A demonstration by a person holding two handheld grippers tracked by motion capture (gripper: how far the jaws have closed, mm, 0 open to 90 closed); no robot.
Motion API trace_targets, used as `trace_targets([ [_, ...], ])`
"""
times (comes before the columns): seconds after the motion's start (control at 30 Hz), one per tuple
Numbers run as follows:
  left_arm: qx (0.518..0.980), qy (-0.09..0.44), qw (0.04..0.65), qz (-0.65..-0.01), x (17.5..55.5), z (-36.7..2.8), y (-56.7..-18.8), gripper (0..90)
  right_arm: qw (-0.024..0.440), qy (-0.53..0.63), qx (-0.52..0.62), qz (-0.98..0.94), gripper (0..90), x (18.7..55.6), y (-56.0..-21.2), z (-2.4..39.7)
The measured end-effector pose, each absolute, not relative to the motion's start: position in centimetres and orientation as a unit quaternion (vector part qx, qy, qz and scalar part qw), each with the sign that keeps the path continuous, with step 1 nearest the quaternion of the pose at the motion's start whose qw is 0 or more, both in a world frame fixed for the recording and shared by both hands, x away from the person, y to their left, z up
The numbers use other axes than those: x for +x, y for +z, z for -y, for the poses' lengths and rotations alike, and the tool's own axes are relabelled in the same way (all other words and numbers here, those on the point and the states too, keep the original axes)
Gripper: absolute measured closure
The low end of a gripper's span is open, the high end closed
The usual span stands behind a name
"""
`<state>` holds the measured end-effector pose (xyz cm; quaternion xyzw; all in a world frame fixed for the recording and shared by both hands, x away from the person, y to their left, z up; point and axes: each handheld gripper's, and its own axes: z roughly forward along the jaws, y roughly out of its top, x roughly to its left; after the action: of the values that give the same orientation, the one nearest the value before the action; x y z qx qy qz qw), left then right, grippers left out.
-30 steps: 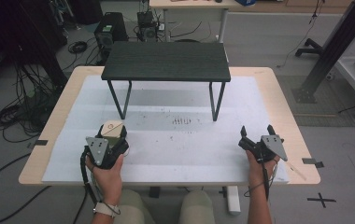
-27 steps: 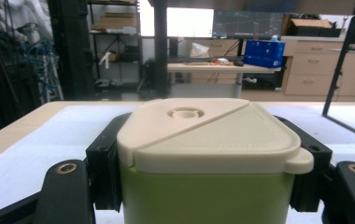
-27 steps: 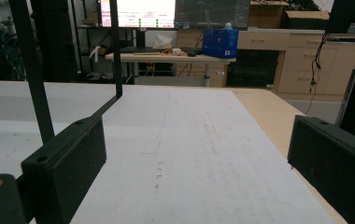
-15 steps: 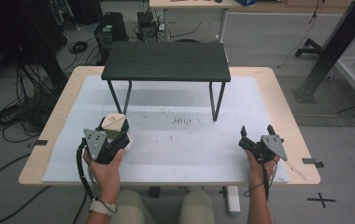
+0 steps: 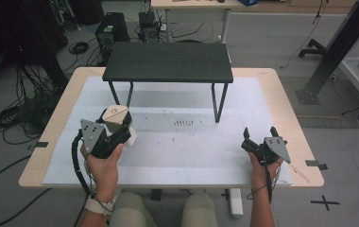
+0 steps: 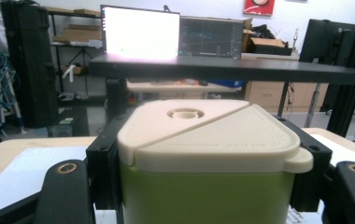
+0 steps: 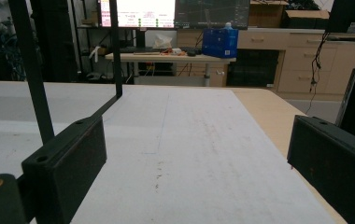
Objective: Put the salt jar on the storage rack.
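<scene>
A green container with a cream lid [image 5: 116,116] [image 6: 213,154] is clamped between the jaws of my left gripper [image 5: 118,126], near the table's left side, in front of the small black table's left legs. In the left gripper view [image 6: 208,186] the black jaws press both sides of the green body. My right gripper [image 5: 259,135] rests near the table's right front, jaws wide apart with nothing between them; in the right gripper view [image 7: 194,158] only the white mat lies between the pads.
A small black table [image 5: 168,61] on thin legs stands at the back middle of the white mat [image 5: 182,151]. Faint dark marks [image 5: 184,123] dot the mat's middle. Cables and equipment lie on the floor to the left.
My left gripper has carried the container forward and a little to the right, toward the small black table. The right gripper has stayed put.
</scene>
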<state>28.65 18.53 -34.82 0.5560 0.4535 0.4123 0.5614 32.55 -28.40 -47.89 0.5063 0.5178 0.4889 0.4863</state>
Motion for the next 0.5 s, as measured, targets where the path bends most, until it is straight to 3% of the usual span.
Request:
trace_targets([
  [0.5,0.555,0.406,0.582,-0.435,29.5,-18.2,-31.1,31.0,0.486,0.49,0.506,-0.517,4.8,32.6,-47.9,28.4],
])
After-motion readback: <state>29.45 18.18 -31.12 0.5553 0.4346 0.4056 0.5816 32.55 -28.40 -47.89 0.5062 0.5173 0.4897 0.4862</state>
